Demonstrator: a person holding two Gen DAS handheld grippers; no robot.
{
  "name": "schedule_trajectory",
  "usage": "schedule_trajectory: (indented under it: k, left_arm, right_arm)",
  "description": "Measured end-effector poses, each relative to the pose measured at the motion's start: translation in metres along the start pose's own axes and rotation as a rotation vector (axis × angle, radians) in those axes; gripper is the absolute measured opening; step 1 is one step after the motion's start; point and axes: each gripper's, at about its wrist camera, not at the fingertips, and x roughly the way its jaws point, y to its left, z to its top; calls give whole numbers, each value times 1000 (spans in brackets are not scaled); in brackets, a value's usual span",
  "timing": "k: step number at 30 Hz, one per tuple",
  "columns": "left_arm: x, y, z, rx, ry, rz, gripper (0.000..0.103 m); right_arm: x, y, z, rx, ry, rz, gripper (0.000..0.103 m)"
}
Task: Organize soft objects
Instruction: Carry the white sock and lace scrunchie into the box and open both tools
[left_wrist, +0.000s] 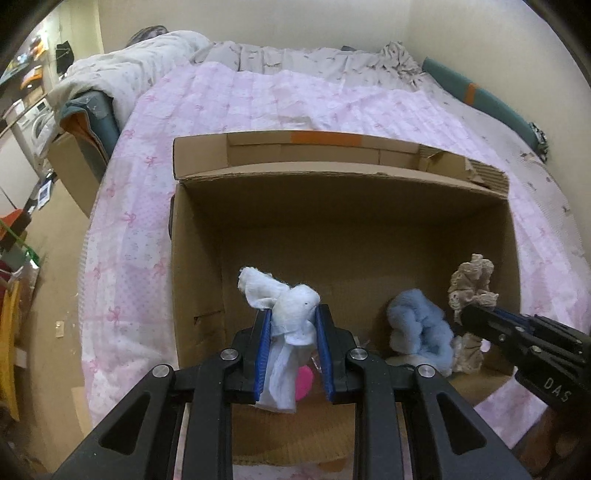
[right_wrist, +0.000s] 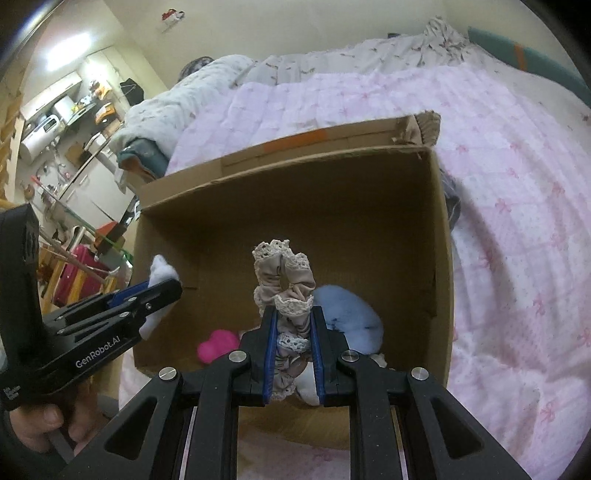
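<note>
our left gripper clamped on white cloth | our right gripper clamped on lace scrunchie | right sits at left's 3 o'clock | both aim 12 o'clock

White cloth and lace-trimmed beige scrunchie stand upright above open cardboard box.

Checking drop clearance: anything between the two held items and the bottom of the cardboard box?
Nothing blocks the open box. The left gripper holds a white cloth above the pink soft item; the right gripper holds a lace-trimmed scrunchie above the blue plush piece. Both would land on those, not bare floor.
</note>
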Motion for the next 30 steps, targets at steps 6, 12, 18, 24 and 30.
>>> schedule_trajectory:
  k: [6,12,18,24,30]
  left_arm:
    - [1,-2,-1,3,3,14,22]
    - [1,-5,-3,18,-4,7,24]
    - [5,-1,-4,-28,46,-48,46]
    - [-7,-3,-4,-34,-13,-41,69]
    - [-6,-4,-1,-13,-9,2,69]
  right_arm:
    - [4,-7,3,20,7,-13,19]
    - [3,-9,5,29,-7,-7,19]
    - [3,-12,3,40,-1,-17,19]
    - [0,-15,4,61,-24,-46,19]
    - [1,-19,3,72,-22,-46,19]
